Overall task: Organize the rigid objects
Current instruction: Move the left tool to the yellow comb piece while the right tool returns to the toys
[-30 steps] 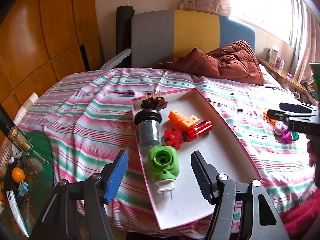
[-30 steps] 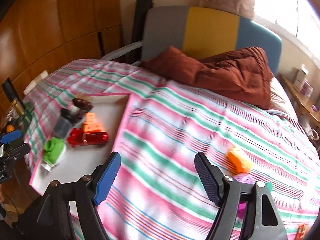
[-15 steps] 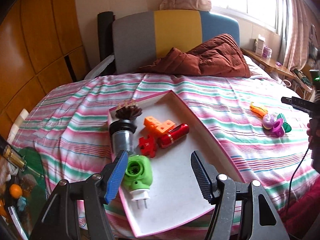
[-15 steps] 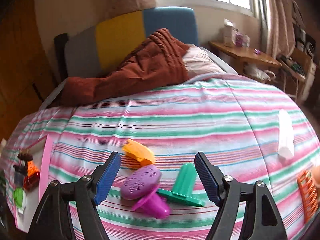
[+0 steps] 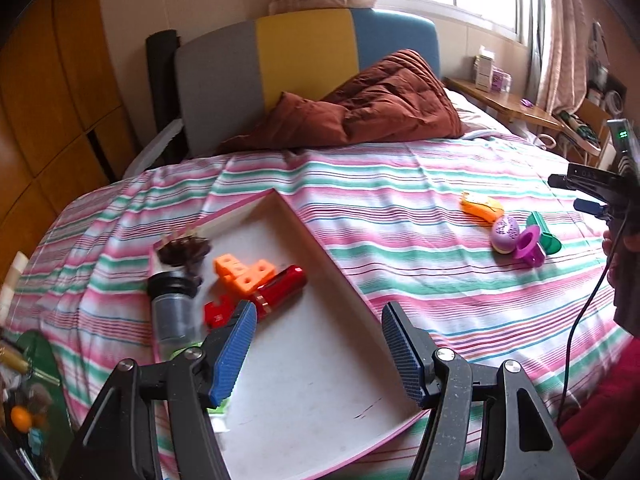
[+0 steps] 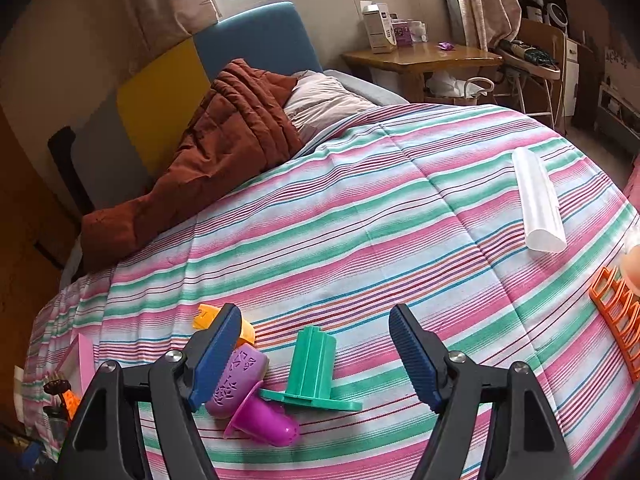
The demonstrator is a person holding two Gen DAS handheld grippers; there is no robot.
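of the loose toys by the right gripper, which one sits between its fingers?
The green flanged piece. It lies in the open right gripper's gap; the purple pieces and orange one sit by the left finger.

striped bed point(image 6: 360, 208) carries tray point(image 5: 320, 240), brown quilt point(image 6: 224, 148), scattered plastic toys point(image 6: 312, 364).

Left wrist view looks down over the near tray point(image 5: 320, 400) toward the headboard. Right wrist view sits close above the purple toy point(image 6: 240, 376) (also seen far right in the left view).

Left claw point(image 5: 316, 350) and right claw point(image 6: 314, 354) agape, empty
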